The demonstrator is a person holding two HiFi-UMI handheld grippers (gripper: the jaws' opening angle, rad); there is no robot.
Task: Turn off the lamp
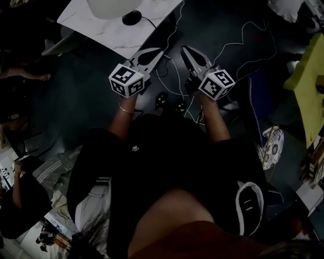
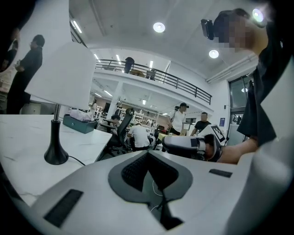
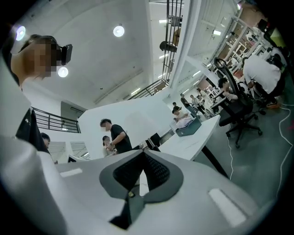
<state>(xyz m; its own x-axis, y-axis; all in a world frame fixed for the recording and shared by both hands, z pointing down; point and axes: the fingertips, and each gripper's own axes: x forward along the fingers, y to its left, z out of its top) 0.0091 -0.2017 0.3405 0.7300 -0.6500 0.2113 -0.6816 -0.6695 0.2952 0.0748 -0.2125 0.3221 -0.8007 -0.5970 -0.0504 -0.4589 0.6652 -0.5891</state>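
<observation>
The lamp has a white shade (image 2: 64,75) on a thin stem and a black flared base (image 2: 56,155). It stands on a white marble table (image 2: 27,137), and a black cable runs off from the base. In the head view the base (image 1: 131,17) and the shade (image 1: 109,7) sit at the top edge, beyond both grippers. My left gripper (image 1: 153,52) is held just short of the table's (image 1: 116,35) near corner, with its jaws shut and empty (image 2: 147,153). My right gripper (image 1: 185,50) is level beside it over the floor, also shut on nothing (image 3: 142,153). Whether the lamp is lit I cannot tell.
Thin white cables (image 1: 238,40) trail over the dark floor past the table. A teal box (image 2: 80,124) lies further back on the table. Office chairs (image 3: 239,110) and several people stand or sit beyond. A yellow surface (image 1: 309,86) is at the right.
</observation>
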